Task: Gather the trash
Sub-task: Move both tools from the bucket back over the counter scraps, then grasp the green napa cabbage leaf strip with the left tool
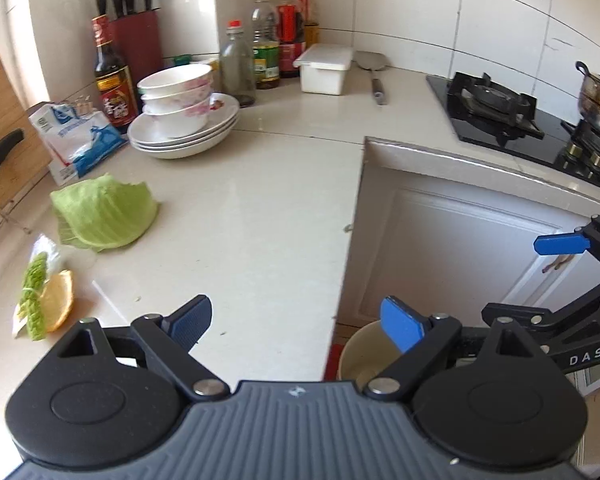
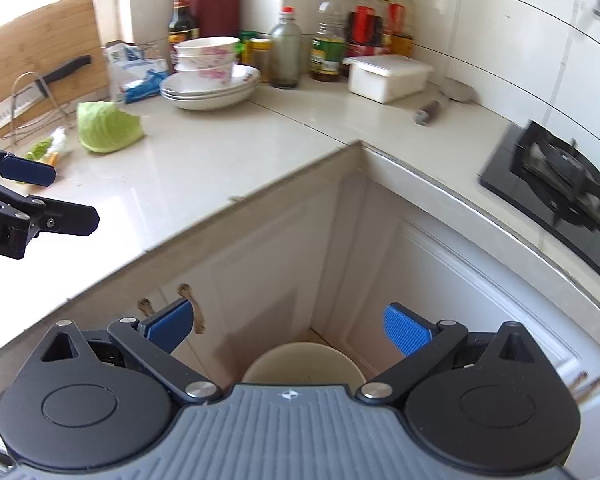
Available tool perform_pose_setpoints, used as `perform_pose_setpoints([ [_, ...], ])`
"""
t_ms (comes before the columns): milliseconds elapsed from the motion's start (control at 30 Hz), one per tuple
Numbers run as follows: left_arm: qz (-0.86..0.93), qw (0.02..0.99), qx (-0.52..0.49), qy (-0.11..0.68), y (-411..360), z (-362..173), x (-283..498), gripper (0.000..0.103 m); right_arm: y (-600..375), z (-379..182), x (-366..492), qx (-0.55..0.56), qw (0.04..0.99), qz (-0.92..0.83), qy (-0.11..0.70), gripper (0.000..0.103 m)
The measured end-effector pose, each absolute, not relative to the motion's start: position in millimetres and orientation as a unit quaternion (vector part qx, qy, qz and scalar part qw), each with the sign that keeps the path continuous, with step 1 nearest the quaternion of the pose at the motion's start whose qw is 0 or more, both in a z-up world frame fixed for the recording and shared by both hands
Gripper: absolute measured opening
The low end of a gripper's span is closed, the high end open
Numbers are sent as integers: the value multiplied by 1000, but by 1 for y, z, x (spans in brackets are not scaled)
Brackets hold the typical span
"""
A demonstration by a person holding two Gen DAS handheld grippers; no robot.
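Left gripper (image 1: pixel 298 322) jaws spread wide, nothing between the pads, angled down over the front edge of the counter (image 1: pixel 260 208); right gripper (image 2: pixel 288 326) likewise spread and empty, hanging off the counter over the cream bin (image 2: pixel 304 360) on the floor in the cabinet corner, probably parked there because that's the drop point. Trash sits ahead-left of the left gripper: lemon wedge (image 1: pixel 58 300) and green scrap (image 1: pixel 34 300) just beside its left finger, near the counter's left edge; cabbage piece (image 1: pixel 104 212) further out and left, well apart from the pads. From the right gripper all of that is far up-left, past the left gripper. Bowls (image 1: pixel 180 108) and bottles behind look like kept items, not trash
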State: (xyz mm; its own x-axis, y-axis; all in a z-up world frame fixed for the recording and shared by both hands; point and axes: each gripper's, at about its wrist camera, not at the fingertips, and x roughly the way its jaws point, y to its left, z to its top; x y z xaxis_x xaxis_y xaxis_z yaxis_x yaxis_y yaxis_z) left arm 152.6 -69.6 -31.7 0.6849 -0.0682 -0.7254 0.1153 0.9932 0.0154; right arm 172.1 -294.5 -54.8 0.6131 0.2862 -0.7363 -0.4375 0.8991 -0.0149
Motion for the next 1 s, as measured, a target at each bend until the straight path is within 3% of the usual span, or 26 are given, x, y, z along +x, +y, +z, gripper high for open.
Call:
perform_pose_setpoints([
  [1000, 171, 909, -31, 378, 136, -45, 161, 92, -117, -57, 241, -169, 843, 337, 385, 103],
])
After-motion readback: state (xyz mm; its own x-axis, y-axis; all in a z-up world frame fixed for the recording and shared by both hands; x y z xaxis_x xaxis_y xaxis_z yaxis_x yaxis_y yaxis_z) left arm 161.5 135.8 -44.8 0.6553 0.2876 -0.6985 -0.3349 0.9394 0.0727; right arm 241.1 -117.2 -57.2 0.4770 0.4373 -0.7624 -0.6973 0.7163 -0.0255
